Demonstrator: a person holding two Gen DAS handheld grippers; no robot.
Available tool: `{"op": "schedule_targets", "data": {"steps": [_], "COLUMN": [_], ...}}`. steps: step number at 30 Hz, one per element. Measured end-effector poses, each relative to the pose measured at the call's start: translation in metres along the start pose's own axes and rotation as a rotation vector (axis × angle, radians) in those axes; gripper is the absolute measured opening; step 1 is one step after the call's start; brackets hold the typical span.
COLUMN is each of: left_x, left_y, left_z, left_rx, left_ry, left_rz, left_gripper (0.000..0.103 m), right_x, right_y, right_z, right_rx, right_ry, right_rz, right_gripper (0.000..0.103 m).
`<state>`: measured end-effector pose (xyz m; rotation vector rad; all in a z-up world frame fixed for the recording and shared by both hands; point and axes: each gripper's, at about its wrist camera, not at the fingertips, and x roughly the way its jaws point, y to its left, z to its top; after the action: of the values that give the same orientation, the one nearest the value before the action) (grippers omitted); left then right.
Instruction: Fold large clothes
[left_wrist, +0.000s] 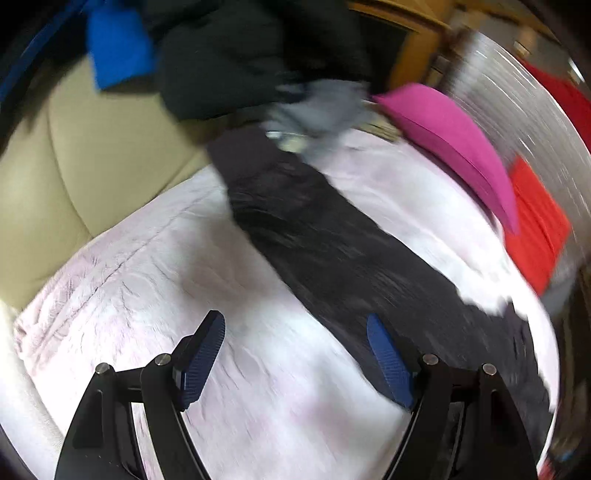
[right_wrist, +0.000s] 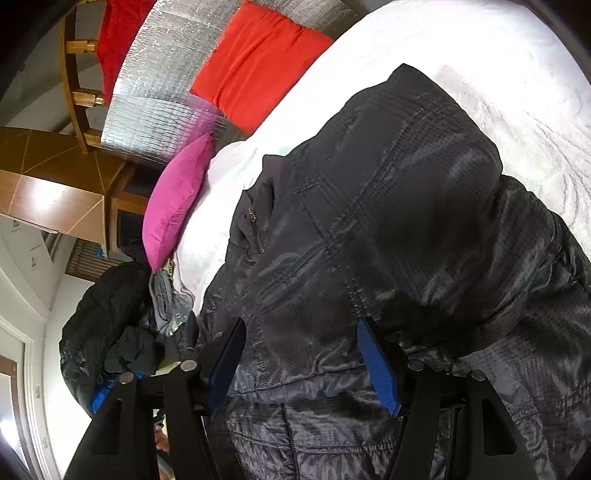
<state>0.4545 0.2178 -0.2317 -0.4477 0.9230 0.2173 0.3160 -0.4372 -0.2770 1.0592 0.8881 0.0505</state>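
A large dark grey quilted jacket (right_wrist: 388, 221) lies on a pale pink bed cover (right_wrist: 498, 74), partly folded over itself, with a zip pocket showing. My right gripper (right_wrist: 301, 354) is open just above the jacket, its blue pads either side of a fold. In the left wrist view the jacket (left_wrist: 332, 251) runs as a dark strip across the bed cover (left_wrist: 184, 258). My left gripper (left_wrist: 295, 354) is open and empty over the cover, its right pad at the jacket's edge. This view is motion-blurred.
A magenta pillow (right_wrist: 177, 199) and a red pillow (right_wrist: 258, 62) lie at the bed's edge against a silver foil panel (right_wrist: 159, 92). A heap of dark clothes (right_wrist: 107, 321) with a blue item (left_wrist: 118, 51) lies beside the bed. A beige padded headboard (left_wrist: 74, 166) stands at the left.
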Motion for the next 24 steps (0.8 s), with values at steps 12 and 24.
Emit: {"op": "schedule_targets", "data": {"steps": [12, 24], "left_x": [0.096, 0.162], "left_y": [0.066, 0.060], "left_z": [0.077, 0.096], "left_rx": [-0.268, -0.271], "left_ry": [-0.087, -0.008], "left_rz": [-0.039, -0.174], "left_gripper": [0.080, 0.066], "right_x": [0.017, 0.028], "right_y": [-0.010, 0.017], "right_z": [0.013, -0.003], "right_rx": [-0.050, -0.292], "right_ry": [-0.031, -0.091], "right_rz": [-0.087, -0.240], "right_gripper": [0.067, 0.067]}}
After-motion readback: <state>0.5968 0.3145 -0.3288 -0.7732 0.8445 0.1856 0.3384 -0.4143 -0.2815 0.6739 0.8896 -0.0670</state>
